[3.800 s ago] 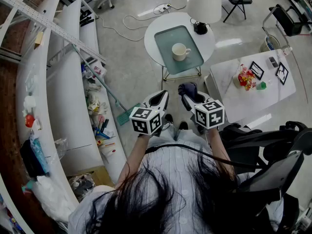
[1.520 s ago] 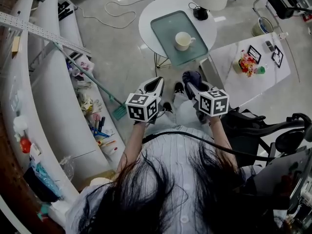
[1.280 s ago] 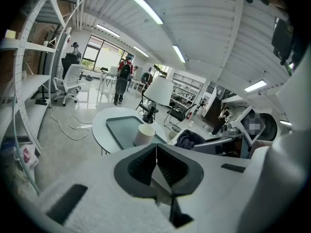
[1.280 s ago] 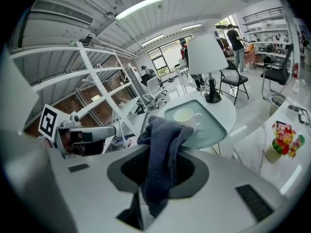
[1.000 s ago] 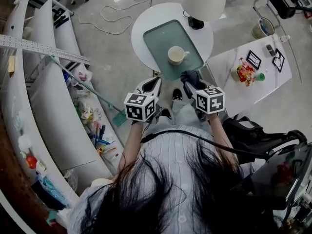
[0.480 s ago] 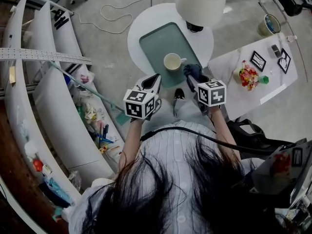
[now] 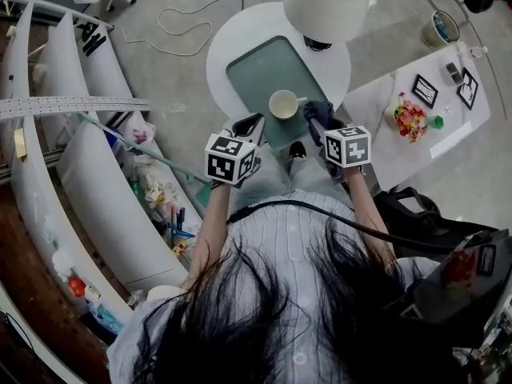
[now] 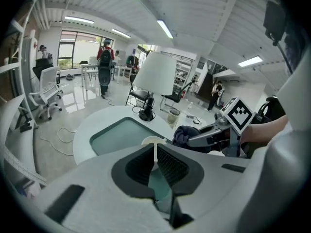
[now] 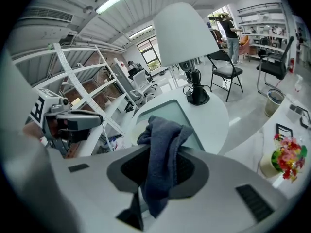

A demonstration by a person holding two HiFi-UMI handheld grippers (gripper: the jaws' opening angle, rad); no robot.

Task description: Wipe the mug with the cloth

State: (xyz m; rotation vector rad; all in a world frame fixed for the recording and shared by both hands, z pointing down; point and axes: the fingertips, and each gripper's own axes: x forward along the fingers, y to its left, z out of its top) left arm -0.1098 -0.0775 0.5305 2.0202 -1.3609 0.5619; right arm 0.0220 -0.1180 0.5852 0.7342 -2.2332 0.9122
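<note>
The head view is looking steeply down from above the person (image 7: 280, 294). Both gripper views are facing forward, low and close over the round table (image 8: 82, 130), sharing the lamp (image 8: 154, 74).

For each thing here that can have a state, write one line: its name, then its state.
left gripper: shut, empty
right gripper: shut on the cloth
cloth: bunched, clamped between the jaws
mug: upright on the tray

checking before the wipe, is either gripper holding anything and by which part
The right gripper holds the dark blue cloth, pinched across its bunched middle. The left gripper is shut on nothing.
</note>
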